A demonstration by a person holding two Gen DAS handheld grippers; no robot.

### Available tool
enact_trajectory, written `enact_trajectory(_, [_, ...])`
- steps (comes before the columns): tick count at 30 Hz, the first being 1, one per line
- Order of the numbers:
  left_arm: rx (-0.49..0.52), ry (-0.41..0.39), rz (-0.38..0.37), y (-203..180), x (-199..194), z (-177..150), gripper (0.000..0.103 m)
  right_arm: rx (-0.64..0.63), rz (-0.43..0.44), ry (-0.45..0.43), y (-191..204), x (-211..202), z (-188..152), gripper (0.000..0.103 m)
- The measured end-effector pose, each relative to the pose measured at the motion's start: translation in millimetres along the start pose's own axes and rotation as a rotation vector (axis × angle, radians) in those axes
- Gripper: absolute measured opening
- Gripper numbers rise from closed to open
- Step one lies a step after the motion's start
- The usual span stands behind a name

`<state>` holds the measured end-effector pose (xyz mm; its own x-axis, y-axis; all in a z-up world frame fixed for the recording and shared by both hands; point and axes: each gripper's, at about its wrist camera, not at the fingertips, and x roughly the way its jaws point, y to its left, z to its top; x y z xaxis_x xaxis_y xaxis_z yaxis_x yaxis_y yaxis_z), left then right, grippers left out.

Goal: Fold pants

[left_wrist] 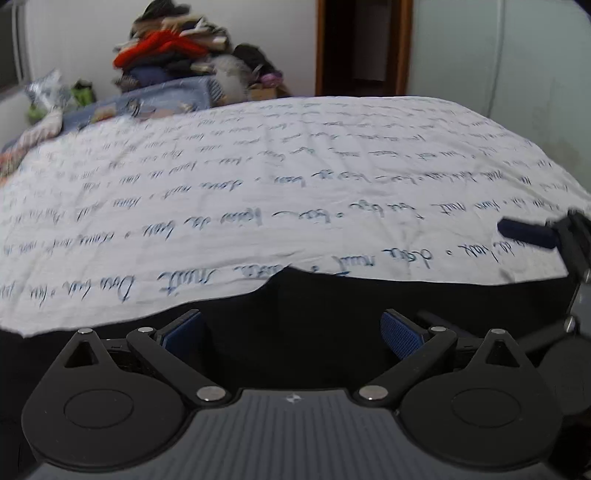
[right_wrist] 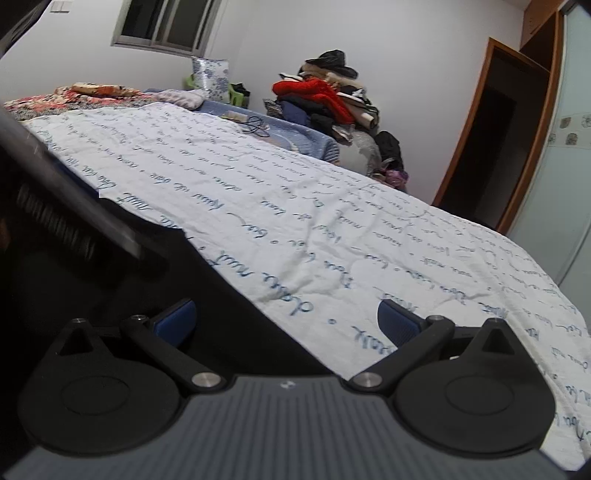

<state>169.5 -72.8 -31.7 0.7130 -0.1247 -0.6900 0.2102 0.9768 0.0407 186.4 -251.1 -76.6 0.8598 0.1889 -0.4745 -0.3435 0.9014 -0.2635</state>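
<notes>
Holding both grippers low over the near edge of the bed, you've got nothing pinched in either one. Your left gripper (left_wrist: 291,332) has its blue pads (left_wrist: 400,334) spread wide, w/ only dark cloth showing in the gap between them. That dark cloth is the pants (left_wrist: 325,295), lying flat along the near side of the white sheet w/ blue script (left_wrist: 295,177); their far edge runs uneven, w/ a small peak near the middle. Can't tell if the pads touch the fabric or sit just above it.

Your right gripper (right_wrist: 286,319) is also wide open & grips nothing. In the right wrist view the pants (right_wrist: 177,258) fill the left side under the left pad (right_wrist: 177,319), while the right-hand pad sits over bare sheet (right_wrist: 369,221), so the garment edge runs diagonally between the two fingers.

In the left wrist view, the right gripper's blue fingertip (left_wrist: 526,232) pokes in at the right edge, over the sheet near the pants' far edge.

Bkgd: a clothes pile (right_wrist: 328,96) w/ a red item on top sits at the far side of the bed, a window (right_wrist: 166,22) sits high on the wall, and a wooden door frame (right_wrist: 476,129) stands at the right.
</notes>
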Motion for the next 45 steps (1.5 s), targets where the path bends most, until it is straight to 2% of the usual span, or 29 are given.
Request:
enact_trajectory(1, [0.026,-0.018,0.002,-4.9,0.2,-0.2,0.102,0.004,-0.012,0.000,-2.5,-0.5,-0.3,0.103])
enact_trajectory(3, [0.060,-0.019,-0.005,-11.2,3.0,1.9,0.083,0.011,-0.037,0.002,-9.0,-0.9,-1.2,0.103])
enact_trajectory(4, [0.065,-0.004,-0.017,-11.6,6.6,3.2,0.068,0.015,-0.051,0.004,-12.4,-0.9,-1.7,0.103])
enact_trajectory(5, [0.062,0.016,-0.033,-10.5,13.1,5.3,0.060,0.019,-0.062,0.006,-15.8,-0.5,-2.5,0.103])
enact_trajectory(13, [-0.008,0.053,-0.133,11.3,35.6,18.3,0.055,0.049,-0.135,0.003,-35.2,-2.5,-5.9,0.103])
enact_trajectory(17, [-0.026,0.046,-0.138,17.5,40.2,19.5,0.043,0.031,-0.131,0.005,-32.5,-0.9,-6.5,0.103])
enact_trajectory(19, [-0.021,0.031,-0.131,17.4,42.7,18.5,0.040,0.014,-0.131,0.008,-29.8,-0.4,-6.4,0.103])
enact_trajectory(22, [-0.033,0.013,-0.118,18.7,40.7,21.2,0.040,0.002,-0.132,0.007,-27.3,-0.4,-6.2,0.103])
enact_trajectory(24, [-0.054,-0.015,-0.121,21.6,26.3,24.6,0.040,0.006,-0.132,0.005,-28.4,-0.8,-6.7,0.103])
enact_trajectory(27, [-0.019,-0.017,-0.097,21.4,2.0,19.9,0.042,0.018,-0.135,-0.004,-30.5,-2.0,-7.4,0.103])
enact_trajectory(30, [-0.003,0.041,-0.109,22.7,-15.9,-1.2,0.046,0.010,-0.139,-0.022,-28.9,-4.8,-7.5,0.103])
enact_trajectory(34, [0.017,0.063,-0.139,25.6,-42.9,-43.5,0.048,-0.032,-0.144,-0.044,-20.6,-6.5,-8.0,0.103])
enact_trajectory(38, [0.085,0.019,-0.096,24.8,-76.3,-79.7,0.059,-0.066,-0.158,-0.075,-16.1,-9.3,-8.8,0.103])
enact_trajectory(40, [0.114,0.022,-0.091,26.9,-92.1,-91.3,0.060,-0.063,-0.167,-0.097,-17.1,-14.8,-8.6,0.103])
enact_trajectory(42, [0.151,0.013,-0.088,31.4,-108.3,-99.9,0.060,-0.085,-0.226,-0.100,-15.5,-25.9,-6.3,0.103])
enact_trajectory(45, [0.153,-0.038,-0.017,45.1,-126.4,-108.7,0.062,-0.101,-0.278,-0.092,-11.1,-56.3,-5.9,0.103])
